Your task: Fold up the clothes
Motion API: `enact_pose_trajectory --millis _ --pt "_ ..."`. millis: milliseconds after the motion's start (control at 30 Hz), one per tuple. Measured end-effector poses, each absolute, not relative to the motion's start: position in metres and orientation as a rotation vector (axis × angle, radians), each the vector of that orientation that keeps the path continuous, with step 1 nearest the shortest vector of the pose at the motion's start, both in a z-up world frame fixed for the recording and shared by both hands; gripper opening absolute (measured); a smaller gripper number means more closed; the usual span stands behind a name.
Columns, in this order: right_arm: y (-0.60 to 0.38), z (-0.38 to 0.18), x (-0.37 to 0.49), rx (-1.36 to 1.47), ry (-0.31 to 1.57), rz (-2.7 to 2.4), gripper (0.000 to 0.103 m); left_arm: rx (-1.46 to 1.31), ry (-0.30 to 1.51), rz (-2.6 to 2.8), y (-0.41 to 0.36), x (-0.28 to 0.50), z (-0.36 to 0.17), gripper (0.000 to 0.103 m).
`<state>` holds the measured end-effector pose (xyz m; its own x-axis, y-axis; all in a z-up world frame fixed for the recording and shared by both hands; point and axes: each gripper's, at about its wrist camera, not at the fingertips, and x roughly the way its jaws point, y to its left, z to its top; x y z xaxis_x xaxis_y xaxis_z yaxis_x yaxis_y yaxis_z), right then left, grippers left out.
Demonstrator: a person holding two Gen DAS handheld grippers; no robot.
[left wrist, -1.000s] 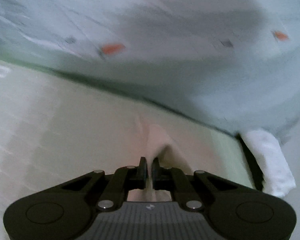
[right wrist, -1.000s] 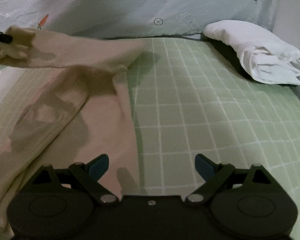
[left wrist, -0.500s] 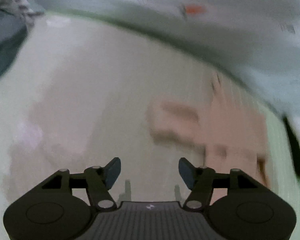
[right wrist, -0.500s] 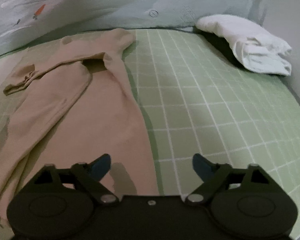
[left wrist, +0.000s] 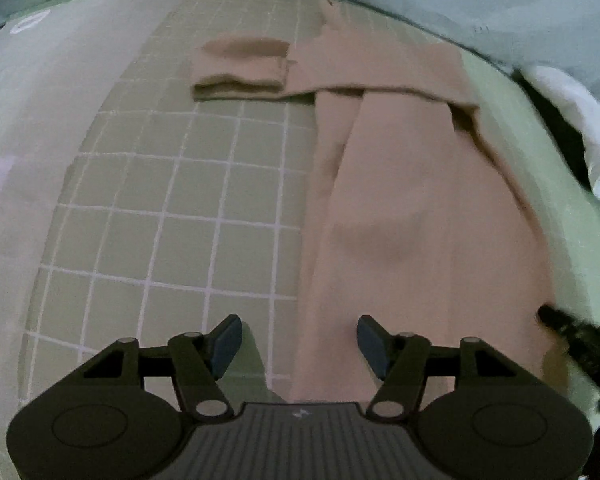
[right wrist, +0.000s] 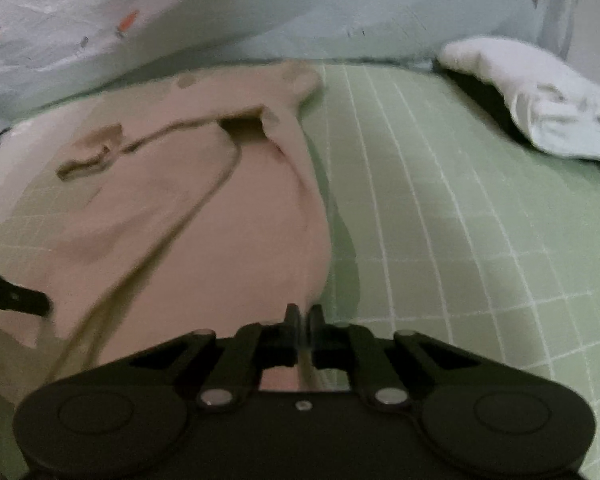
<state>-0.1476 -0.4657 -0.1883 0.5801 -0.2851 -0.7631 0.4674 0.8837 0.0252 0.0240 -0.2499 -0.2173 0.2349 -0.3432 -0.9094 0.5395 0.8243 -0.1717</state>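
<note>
A beige long-sleeved garment [left wrist: 420, 208] lies on a green grid mat [left wrist: 172, 216], one sleeve folded across its top with the cuff [left wrist: 244, 68] to the left. My left gripper [left wrist: 298, 344] is open and empty, low over the garment's left hem edge. In the right wrist view the garment [right wrist: 220, 216] fills the left half. My right gripper [right wrist: 304, 322] is shut on the garment's right hem edge. The left gripper's tip [right wrist: 16, 298] shows at the left of that view; the right gripper [left wrist: 572, 340] shows at the right of the left wrist view.
A folded white cloth [right wrist: 540, 96] lies at the mat's far right corner, also seen in the left wrist view [left wrist: 580, 120]. Pale blue bedding with small orange prints [right wrist: 180, 12] runs along the back. The green mat [right wrist: 460, 208] stretches to the right.
My left gripper let go of the sleeve, which now lies across the garment, and dropped to the hem. My right gripper closed on the garment's right hem edge.
</note>
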Motion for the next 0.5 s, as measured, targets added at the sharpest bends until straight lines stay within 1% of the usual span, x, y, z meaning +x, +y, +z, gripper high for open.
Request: enact_pose_trajectory --millis 300,500 --pt "-0.428 -0.148 -0.140 0.233 0.736 -0.379 0.005 0.253 1.206 -0.652 -0.248 0.016 -0.217 0.065" --pt "-0.385 -0.145 -0.119 0.230 0.725 -0.309 0.005 0.293 1.181 -0.708 -0.233 0.014 -0.201 0.065"
